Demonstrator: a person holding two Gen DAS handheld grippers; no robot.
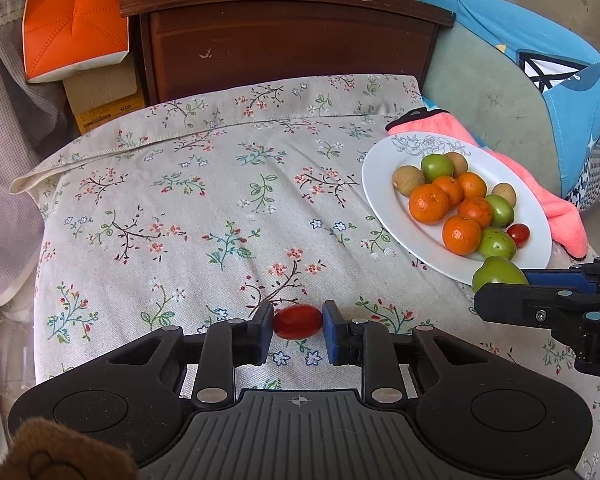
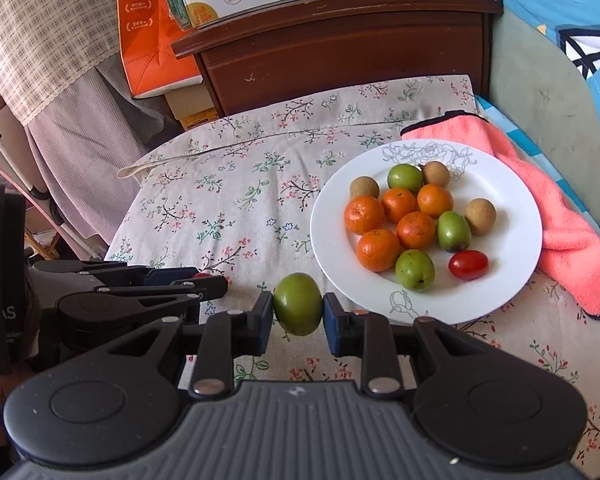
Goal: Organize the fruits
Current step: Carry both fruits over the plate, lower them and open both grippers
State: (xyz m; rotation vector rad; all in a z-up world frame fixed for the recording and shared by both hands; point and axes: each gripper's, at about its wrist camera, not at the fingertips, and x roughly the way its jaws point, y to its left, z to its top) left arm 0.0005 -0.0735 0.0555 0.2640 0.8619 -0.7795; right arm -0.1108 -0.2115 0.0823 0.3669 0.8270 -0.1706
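My left gripper (image 1: pixel 298 322) is shut on a red cherry tomato (image 1: pixel 298 322) just above the floral cloth. My right gripper (image 2: pixel 298 310) is shut on a green jujube (image 2: pixel 298 308), close to the near-left rim of the white plate (image 2: pixel 512 280). The plate holds several oranges (image 2: pixel 378 250), green jujubes (image 2: pixel 415 269), brown longans (image 2: pixel 480 216) and one cherry tomato (image 2: pixel 468 265). In the left wrist view the plate (image 1: pixel 380 184) lies at the right, with the right gripper (image 1: pixel 500 280) and its jujube (image 1: pixel 498 270) at the plate's near rim. The left gripper shows at the left of the right wrist view (image 2: pixel 208 280).
A floral cloth (image 1: pixel 204 200) covers the cushion under everything. A pink towel (image 2: pixel 560 232) lies right of the plate. A dark wooden cabinet (image 1: pixel 284 40) stands behind, with cartons on top and an orange bag (image 1: pixel 72 20) to its left. A blue cushion (image 1: pixel 540 80) is at the right.
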